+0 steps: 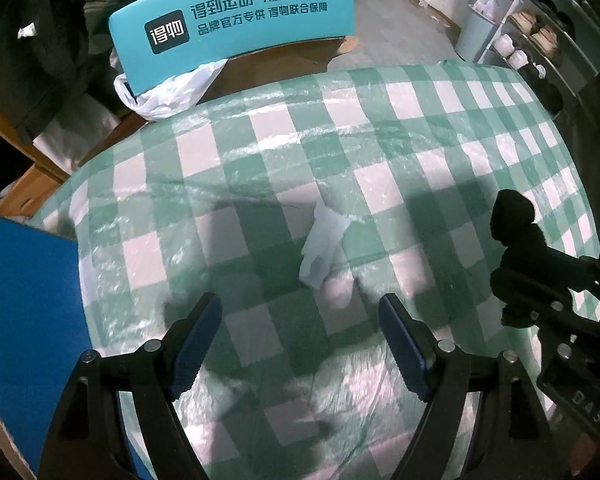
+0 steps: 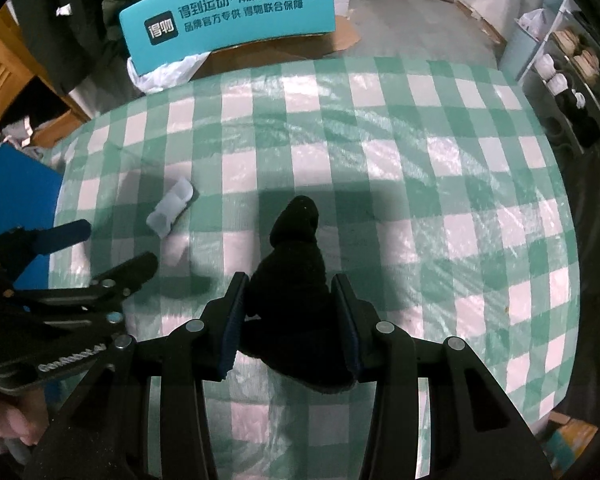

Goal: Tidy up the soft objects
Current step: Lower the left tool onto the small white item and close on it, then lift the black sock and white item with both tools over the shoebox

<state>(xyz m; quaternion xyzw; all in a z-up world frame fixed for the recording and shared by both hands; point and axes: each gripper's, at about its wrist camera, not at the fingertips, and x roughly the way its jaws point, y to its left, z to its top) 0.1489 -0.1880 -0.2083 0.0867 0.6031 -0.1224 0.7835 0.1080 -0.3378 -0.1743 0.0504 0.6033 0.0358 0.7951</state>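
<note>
- left wrist view: the left gripper (image 1: 300, 344) hangs over the green-and-white checked cloth (image 1: 380, 128) with its jaws wide apart and nothing between them.
- just ahead of its fingertips lies a small pale folded item (image 1: 322, 246), flat on the cloth, crumpled at one end. it looks thin and limp; what it is made of is hard to tell.
- at the right edge the right gripper (image 1: 512, 248) shows, with the black soft object (image 1: 514, 216) poking out past its tips.
- by my reading the step in hand is a carry on the right side, with the pale item not yet picked up. the next move for the left calls for lowering squarely over it and pinching it without snagging the cloth.
- right wrist view: the right gripper (image 2: 288, 320) is clamped on the black soft object (image 2: 296, 264), both pads pressed into its sides. it is fuzzy, dark and lumpy, bulging between the jaws with a rounded end sticking forward above the table.
- the pale item (image 2: 171, 208) lies to the left on the cloth, near the left gripper (image 2: 112, 246).
- a teal box (image 2: 232, 16) stands beyond the table's far edge. where the black object belongs is not shown.
</note>
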